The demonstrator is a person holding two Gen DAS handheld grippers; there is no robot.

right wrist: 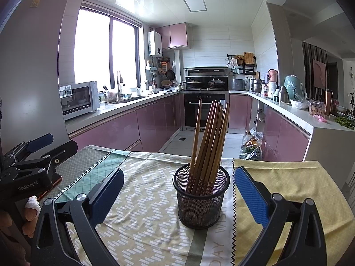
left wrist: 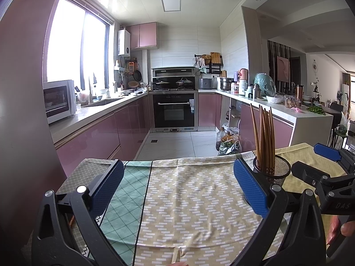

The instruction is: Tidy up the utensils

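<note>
We look out from two hand-held grippers over a table covered in a patchwork cloth [right wrist: 150,217] of yellow, beige and teal panels, with a pink-cabinet kitchen beyond. A round black wire-mesh cup [right wrist: 200,197] stands upright on the cloth, holding a bundle of brown wooden chopsticks [right wrist: 210,137] that lean together to the right, patterned ends down.

Our right gripper [right wrist: 177,190], with blue-padded black fingers, has its jaws spread wide and grips nothing; the mesh cup sits between the two pads, apart from both.

Our left gripper [left wrist: 177,186] is likewise wide open and empty, hovering over bare cloth, with the cup just beyond its right pad. In the right wrist view, fingers [right wrist: 31,210] of the person's hand hold the left gripper's handle, one fingertip wrapped in white.
</note>
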